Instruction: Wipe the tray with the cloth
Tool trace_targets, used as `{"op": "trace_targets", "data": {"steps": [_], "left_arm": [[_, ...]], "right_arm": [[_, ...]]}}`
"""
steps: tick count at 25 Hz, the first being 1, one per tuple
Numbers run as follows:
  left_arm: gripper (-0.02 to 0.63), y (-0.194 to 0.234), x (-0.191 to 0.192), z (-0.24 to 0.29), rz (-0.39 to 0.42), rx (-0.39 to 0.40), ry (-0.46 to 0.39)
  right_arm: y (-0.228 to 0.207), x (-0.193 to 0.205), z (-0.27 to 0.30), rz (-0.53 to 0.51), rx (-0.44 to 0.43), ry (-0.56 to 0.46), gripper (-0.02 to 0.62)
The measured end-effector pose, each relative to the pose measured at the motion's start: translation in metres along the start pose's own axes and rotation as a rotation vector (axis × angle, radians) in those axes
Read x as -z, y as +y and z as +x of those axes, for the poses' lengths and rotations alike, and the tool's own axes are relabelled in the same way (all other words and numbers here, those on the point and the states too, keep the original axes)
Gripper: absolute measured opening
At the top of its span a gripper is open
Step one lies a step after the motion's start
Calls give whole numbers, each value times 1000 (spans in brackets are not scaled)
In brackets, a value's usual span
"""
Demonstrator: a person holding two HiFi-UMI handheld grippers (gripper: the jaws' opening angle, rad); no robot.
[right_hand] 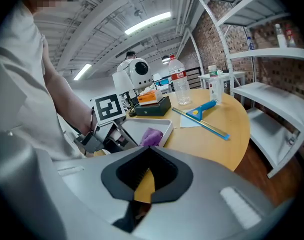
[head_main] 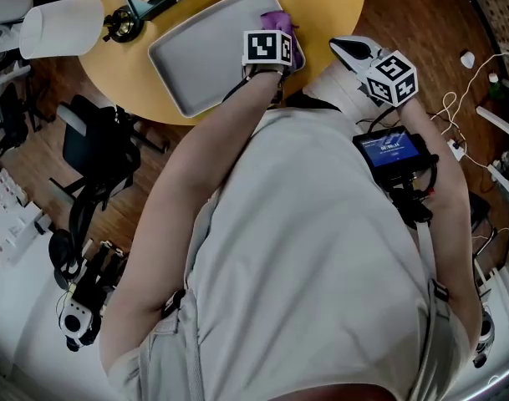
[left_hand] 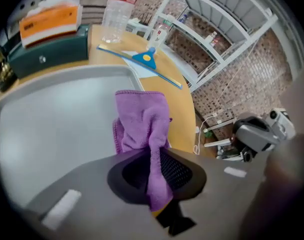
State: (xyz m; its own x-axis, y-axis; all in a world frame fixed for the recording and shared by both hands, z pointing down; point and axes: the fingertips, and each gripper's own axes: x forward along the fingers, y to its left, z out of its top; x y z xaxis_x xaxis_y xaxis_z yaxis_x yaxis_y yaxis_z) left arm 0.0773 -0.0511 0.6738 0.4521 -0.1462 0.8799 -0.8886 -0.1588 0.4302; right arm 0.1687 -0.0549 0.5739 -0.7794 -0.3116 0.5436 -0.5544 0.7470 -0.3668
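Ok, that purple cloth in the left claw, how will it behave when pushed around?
Probably floppy: the purple cloth sags in loose folds beyond the left claw. Likely light, since a pinch on one fold holds it. On the smooth grey tray it may bunch up rather than slide flat.

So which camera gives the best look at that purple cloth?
The left gripper view: the cloth fills the middle, pinched in the left gripper over the tray. The head view shows a scrap; the right gripper view, a small distant lump.
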Motion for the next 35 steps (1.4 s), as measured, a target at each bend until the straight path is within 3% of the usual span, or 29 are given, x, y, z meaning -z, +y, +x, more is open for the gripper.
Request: {"op": "trace_targets", "data": {"steps": [7, 17, 22, 27, 33, 35], "left_arm": [[46, -3, 12, 8, -38, 85, -6], [46, 29, 43, -30, -11, 94, -31], [46, 65, 60, -61, 31, 40, -64], [46, 121, 85, -94, -118, 18, -122], [46, 181, 111, -130, -210, -65, -158], [46, 191, 117, -144, -194, -125, -150]], "right_arm": [[4, 5, 8, -9, -8, 14, 2], [25, -23, 29, -66, -75, 28, 2], [39, -42, 40, -108, -115, 32, 2], [59, -55, 60, -140, -154, 34, 2], [76, -66, 77, -171, -183, 39, 2], [79, -74, 74, -179, -191, 38, 2]]}}
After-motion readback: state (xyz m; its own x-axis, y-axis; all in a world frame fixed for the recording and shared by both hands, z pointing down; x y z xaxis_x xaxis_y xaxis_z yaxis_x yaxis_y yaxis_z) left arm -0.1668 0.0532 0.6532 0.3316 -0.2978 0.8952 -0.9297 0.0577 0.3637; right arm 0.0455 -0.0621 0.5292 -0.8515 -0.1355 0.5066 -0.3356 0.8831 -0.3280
